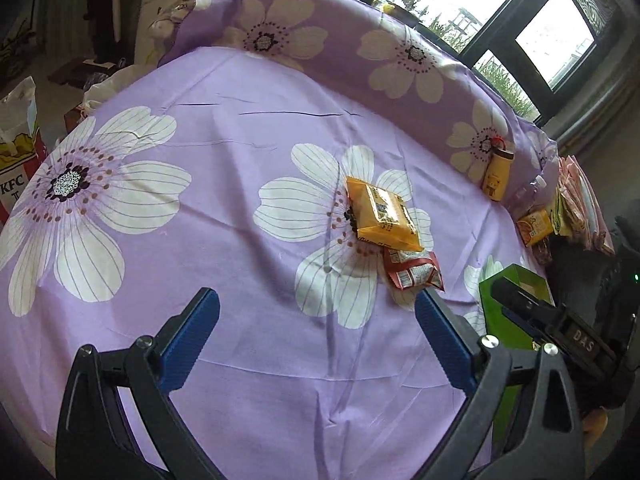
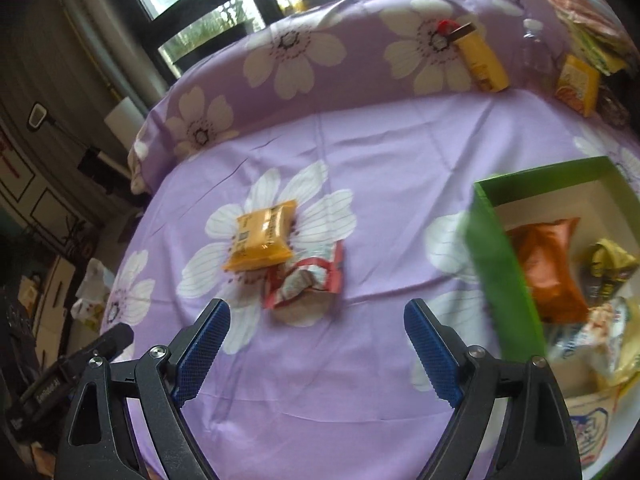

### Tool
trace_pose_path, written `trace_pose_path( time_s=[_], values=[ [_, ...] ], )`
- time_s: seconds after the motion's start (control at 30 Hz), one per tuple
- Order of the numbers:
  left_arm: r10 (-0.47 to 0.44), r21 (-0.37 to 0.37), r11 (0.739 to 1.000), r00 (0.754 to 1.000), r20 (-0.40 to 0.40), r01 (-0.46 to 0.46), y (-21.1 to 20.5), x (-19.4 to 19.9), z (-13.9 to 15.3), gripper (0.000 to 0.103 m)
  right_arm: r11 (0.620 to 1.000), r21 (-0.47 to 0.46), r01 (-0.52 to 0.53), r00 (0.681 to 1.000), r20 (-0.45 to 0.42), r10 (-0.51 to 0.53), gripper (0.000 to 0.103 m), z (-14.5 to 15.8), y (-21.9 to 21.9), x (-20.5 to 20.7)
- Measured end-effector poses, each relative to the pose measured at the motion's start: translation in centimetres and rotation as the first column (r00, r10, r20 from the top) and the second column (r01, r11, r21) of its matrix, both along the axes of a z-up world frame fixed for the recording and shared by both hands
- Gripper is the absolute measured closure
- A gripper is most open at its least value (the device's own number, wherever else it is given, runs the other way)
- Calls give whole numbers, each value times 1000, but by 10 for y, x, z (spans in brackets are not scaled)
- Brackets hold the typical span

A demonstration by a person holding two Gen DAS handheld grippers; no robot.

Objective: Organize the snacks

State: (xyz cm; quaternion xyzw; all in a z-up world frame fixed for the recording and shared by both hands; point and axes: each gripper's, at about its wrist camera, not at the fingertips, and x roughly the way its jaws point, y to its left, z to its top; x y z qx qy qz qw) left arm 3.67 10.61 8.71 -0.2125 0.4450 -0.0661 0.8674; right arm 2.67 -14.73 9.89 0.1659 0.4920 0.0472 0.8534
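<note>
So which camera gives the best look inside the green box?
The right wrist view: the green box shows its open inside with snack packets. The left wrist view shows only its corner, behind the right gripper.

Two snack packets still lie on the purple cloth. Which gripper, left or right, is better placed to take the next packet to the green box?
Probably the right gripper: open, empty, with the red packet just ahead of its fingertips and the green box beside it. The left gripper is also open, but the packet sits off toward one finger.

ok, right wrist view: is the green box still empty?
No: the green box already holds several packets, among them an orange snack bag lying against its near wall.
</note>
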Motion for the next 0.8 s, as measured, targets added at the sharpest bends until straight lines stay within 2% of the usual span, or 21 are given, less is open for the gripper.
trace_pose_path(
  time_s=[0.13,0.3,0.4,0.47,0.5,0.53,0.63,0.8],
  values=[
    [44,35,998,999,-28,-43,6,6,-5,10,999,-2,-47,996,-76,46,14,-18,38,48],
    [28,32,999,998,-57,-26,7,12,-11,14,989,-113,-95,988,-133,80,14,-42,80,102],
    [32,30,999,997,-74,-29,9,14,-13,14,988,-129,-89,980,-186,64,14,-65,91,121],
    [21,25,999,996,-81,-19,9,15,-13,14,987,-138,-81,978,-204,51,21,-78,95,128],
    [16,21,1000,996,-83,-14,9,15,-13,14,985,-156,-79,977,-208,45,28,-82,97,130],
    [12,16,1000,997,-82,-10,9,14,-13,14,980,-183,-78,978,-205,40,35,-85,99,130],
    [5,10,1000,996,-84,-4,11,14,-13,14,974,-205,-96,985,-162,63,44,-84,98,125],
    [14,25,1000,994,-105,-12,12,15,-16,14,984,-159,-76,990,-130,55,45,-68,84,107]
  ],
)
